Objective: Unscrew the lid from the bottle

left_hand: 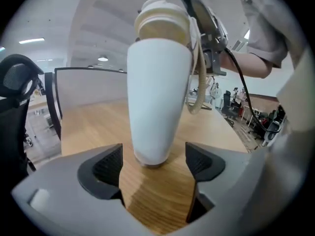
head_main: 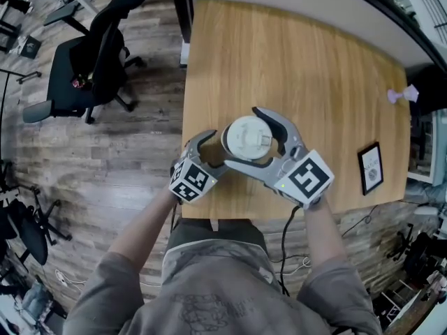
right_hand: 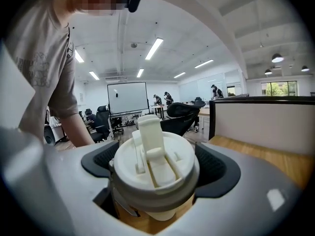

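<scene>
Standing upright on the wooden table (head_main: 300, 61), the white bottle (left_hand: 157, 107) has the left gripper (left_hand: 154, 162) at its base, jaws wide and not touching it. The right gripper (right_hand: 156, 167) clamps the cream flip-spout lid (head_main: 248, 139). A black office chair (head_main: 87, 68) stands left of the table; a framed card (head_main: 370, 167) lies near its right edge, print unreadable.

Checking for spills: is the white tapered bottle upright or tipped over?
Upright: the white tapered bottle stands base-down on the wooden table, cream lid uppermost; the left tool flanks it without touching.
</scene>
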A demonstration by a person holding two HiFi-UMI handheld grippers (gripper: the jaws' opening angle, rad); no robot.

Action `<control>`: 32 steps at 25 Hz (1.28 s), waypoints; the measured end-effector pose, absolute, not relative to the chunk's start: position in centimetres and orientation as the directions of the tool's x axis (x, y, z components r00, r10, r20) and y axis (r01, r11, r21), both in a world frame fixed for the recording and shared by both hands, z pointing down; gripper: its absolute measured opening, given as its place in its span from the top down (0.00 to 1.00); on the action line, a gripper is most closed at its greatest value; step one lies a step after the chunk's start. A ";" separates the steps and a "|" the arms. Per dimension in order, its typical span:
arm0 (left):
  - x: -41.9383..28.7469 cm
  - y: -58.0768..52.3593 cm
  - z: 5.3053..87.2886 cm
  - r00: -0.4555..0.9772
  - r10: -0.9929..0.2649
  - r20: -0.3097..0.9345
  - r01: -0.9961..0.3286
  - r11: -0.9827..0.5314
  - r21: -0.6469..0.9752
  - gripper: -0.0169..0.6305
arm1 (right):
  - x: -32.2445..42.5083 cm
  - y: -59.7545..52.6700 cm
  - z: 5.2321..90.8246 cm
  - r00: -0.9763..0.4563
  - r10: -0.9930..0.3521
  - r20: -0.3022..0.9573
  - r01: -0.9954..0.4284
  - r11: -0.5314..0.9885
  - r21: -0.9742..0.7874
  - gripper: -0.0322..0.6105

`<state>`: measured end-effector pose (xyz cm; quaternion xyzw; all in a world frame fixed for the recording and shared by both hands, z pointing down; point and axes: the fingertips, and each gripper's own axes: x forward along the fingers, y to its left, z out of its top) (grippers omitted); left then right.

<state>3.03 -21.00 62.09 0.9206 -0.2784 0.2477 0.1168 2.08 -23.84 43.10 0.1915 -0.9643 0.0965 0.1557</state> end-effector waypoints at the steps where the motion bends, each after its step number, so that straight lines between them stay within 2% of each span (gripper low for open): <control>1: 2.3 -20.9 61.6 0.714 -0.465 0.523 -0.582 -0.809 0.074 0.36 | 2.2 -24.0 42.6 -0.877 -0.350 0.330 -0.407 0.906 -0.120 0.18; 4: 0.3 -20.9 58.8 0.692 -0.508 0.513 -0.619 -0.783 0.059 0.36 | 2.5 -24.1 40.5 -0.868 -0.388 0.310 -0.437 0.893 -0.108 0.18; 8: -1.6 -21.2 54.2 0.668 -0.558 0.493 -0.658 -0.752 0.039 0.45 | 2.8 -23.9 37.1 -0.859 -0.431 0.274 -0.468 0.880 -0.082 0.18; 13: -3.3 -21.5 48.1 0.659 -0.619 0.426 -0.696 -0.718 0.034 0.49 | 3.4 -24.0 32.8 -0.839 -0.494 0.229 -0.515 0.856 -0.038 0.18; 16: -4.3 -22.0 44.4 0.631 -0.669 0.394 -0.729 -0.685 0.003 0.57 | 3.7 -24.0 30.1 -0.826 -0.529 0.194 -0.544 0.839 -0.029 0.18; 18: -5.0 -22.2 41.8 0.610 -0.700 0.371 -0.749 -0.662 -0.018 0.66 | 3.9 -23.9 28.2 -0.815 -0.556 0.165 -0.567 0.824 -0.021 0.18; 21: -5.5 -22.4 37.1 0.607 -0.733 0.307 -0.762 -0.646 -0.037 0.68 | 4.4 -23.5 24.8 -0.797 -0.596 0.103 -0.598 0.801 0.006 0.18; 27: -6.9 -22.2 27.8 0.574 -0.802 0.165 -0.790 -0.596 -0.146 0.78 | 6.1 -22.3 18.4 -0.749 -0.662 -0.023 -0.662 0.747 0.068 0.18; 29: -7.7 -22.0 25.2 0.543 -0.831 0.121 -0.810 -0.556 -0.183 0.85 | 6.6 -21.8 16.6 -0.729 -0.682 -0.059 -0.684 0.725 0.078 0.18; 32: -8.9 -21.6 22.4 0.497 -0.863 0.086 -0.838 -0.504 -0.210 0.88 | 7.4 -20.9 14.4 -0.703 -0.705 -0.091 -0.711 0.698 0.086 0.18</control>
